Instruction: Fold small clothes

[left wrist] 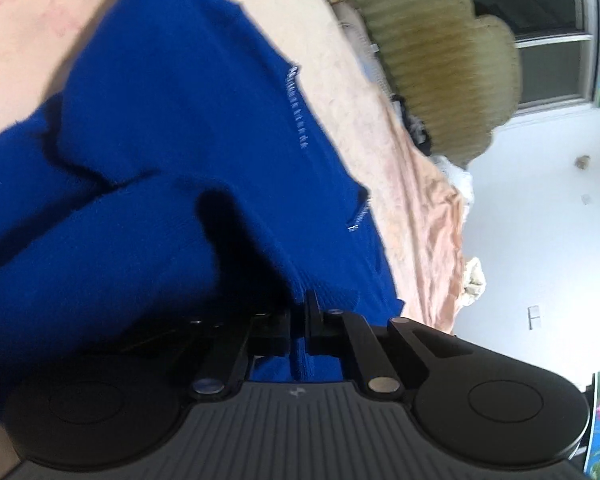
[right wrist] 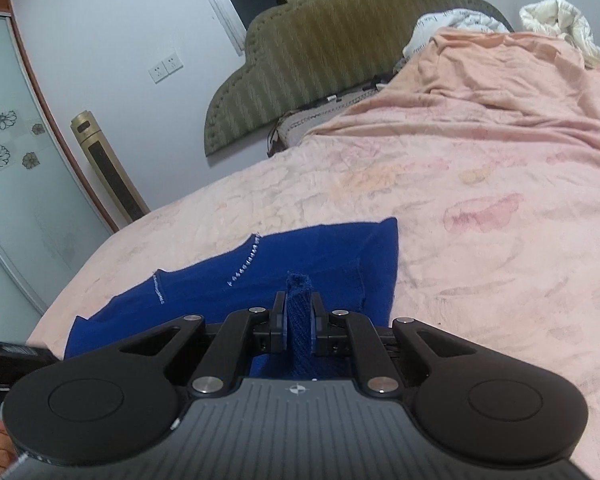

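Note:
A blue knit garment with small white stitching lies on the pink bed cover. My right gripper is shut on a ribbed edge of it, and the pinched fold stands up between the jaws. In the tilted left wrist view the same blue garment fills the left and middle. My left gripper is shut on another edge of it, with blue cloth bunched over the left finger. The rest of the garment near the grippers is hidden under them.
An olive striped headboard stands at the bed's far end, also in the left wrist view. A rumpled pink blanket and white bedding lie at the far right. A gold tower fan and glass door stand left.

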The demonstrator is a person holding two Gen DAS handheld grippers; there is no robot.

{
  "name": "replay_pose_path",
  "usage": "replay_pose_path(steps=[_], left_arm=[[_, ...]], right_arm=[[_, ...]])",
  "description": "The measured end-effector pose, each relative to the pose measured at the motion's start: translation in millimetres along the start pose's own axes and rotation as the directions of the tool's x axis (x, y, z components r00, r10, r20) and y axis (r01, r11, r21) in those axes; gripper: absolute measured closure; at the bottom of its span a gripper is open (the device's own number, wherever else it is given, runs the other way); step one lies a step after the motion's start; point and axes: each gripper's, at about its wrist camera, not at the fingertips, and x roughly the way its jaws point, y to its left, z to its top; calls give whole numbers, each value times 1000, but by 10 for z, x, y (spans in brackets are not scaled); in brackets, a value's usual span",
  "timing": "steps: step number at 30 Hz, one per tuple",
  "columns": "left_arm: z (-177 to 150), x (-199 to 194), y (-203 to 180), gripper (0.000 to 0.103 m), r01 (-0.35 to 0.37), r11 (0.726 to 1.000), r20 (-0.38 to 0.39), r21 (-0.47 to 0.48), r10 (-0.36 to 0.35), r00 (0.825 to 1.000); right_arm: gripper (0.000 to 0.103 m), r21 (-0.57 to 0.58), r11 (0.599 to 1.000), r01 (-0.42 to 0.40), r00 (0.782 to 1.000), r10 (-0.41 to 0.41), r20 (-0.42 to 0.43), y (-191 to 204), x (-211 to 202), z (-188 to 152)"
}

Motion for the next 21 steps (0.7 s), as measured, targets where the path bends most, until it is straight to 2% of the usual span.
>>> replay_pose_path(steps=[5, 8, 10, 16, 19, 21], left_arm=[[62, -518, -298, 98, 6, 990, 128, 144, -25, 992], [215, -801, -484, 98, -11, 980, 235, 199, -37, 971], [328, -864, -576, 98, -22, 972, 276, 232, -44, 960], [740, -538, -651, 98, -110, 966, 322, 234, 30, 946], [965, -214, -579, 98, -155, 965, 316, 212, 82, 945], [1074, 31, -490, 98, -177, 966, 270, 189, 122, 955]], right_arm=[[90, -47, 999, -4, 999, 6, 35, 111, -117, 49], [91, -61, 998, -13, 998, 16, 56, 180, -150, 123], [91, -63, 998, -24, 997, 28, 74, 225, -138, 192], [91, -102, 994, -25, 996, 34, 84, 388, 213, 436], [91, -119, 993, -2, 998, 10, 69, 437, 573, 591], [91, -131, 991, 29, 999, -23, 47, 438, 856, 663]])
